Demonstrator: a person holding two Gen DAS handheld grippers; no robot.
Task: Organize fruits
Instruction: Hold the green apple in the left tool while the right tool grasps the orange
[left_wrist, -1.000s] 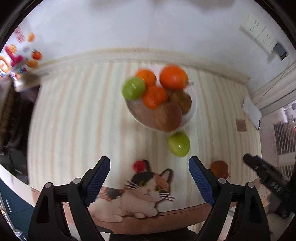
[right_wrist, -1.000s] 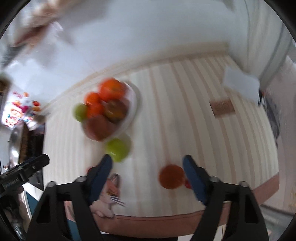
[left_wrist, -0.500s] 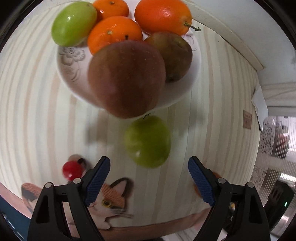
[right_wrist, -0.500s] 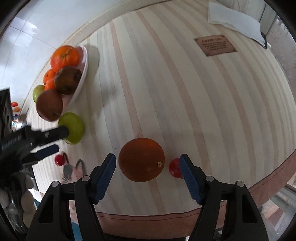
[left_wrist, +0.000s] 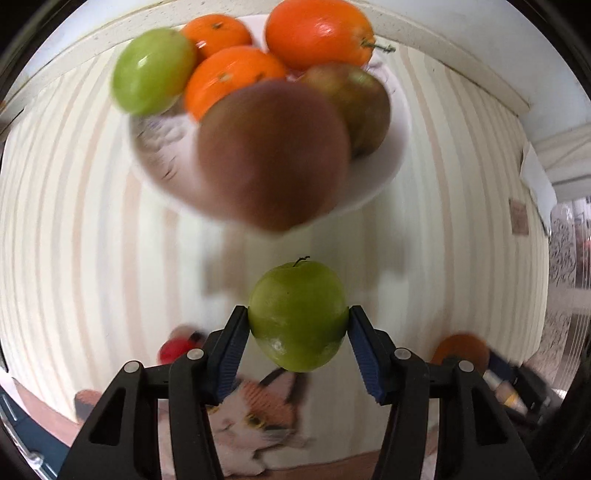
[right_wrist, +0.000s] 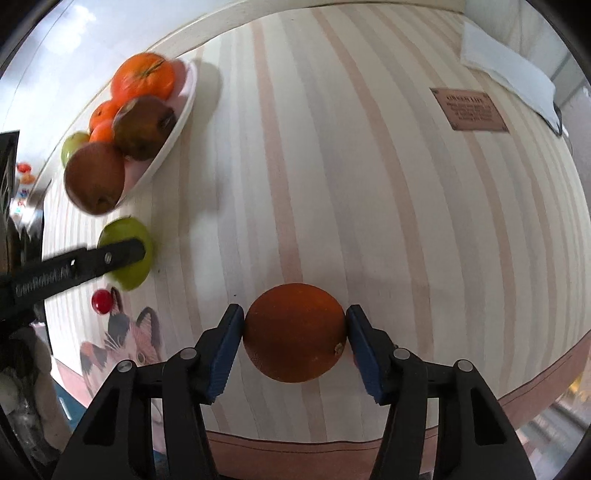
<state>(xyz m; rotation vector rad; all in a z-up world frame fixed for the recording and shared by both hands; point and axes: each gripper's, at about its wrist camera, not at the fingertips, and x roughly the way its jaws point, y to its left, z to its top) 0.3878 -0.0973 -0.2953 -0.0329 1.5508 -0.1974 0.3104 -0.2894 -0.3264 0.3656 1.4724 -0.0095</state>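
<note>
A green apple (left_wrist: 295, 295) rests on the striped tablecloth just in front of the white bowl (left_wrist: 384, 173), which holds oranges, another green apple and brownish-red apples. My left gripper (left_wrist: 297, 317) points down over the apple, and its closing jaws have their blue pads against both sides. In the right wrist view an orange (right_wrist: 295, 332) lies near the table's front edge. My right gripper (right_wrist: 294, 314) is closing on it, pads touching left and right. That view also shows a left finger (right_wrist: 92, 264) across the green apple (right_wrist: 136, 273).
A small red fruit (right_wrist: 101, 300) lies by the cat print (right_wrist: 136, 343) on the cloth. A brown label (right_wrist: 469, 109) and a white folded sheet (right_wrist: 506, 85) sit at the far right. The bowl (right_wrist: 177, 122) stands near the wall.
Both grippers have sunk toward the table. The left jaws narrowed onto the green apple and the right jaws onto the orange; half a second ago both stood wide of their fruit.
</note>
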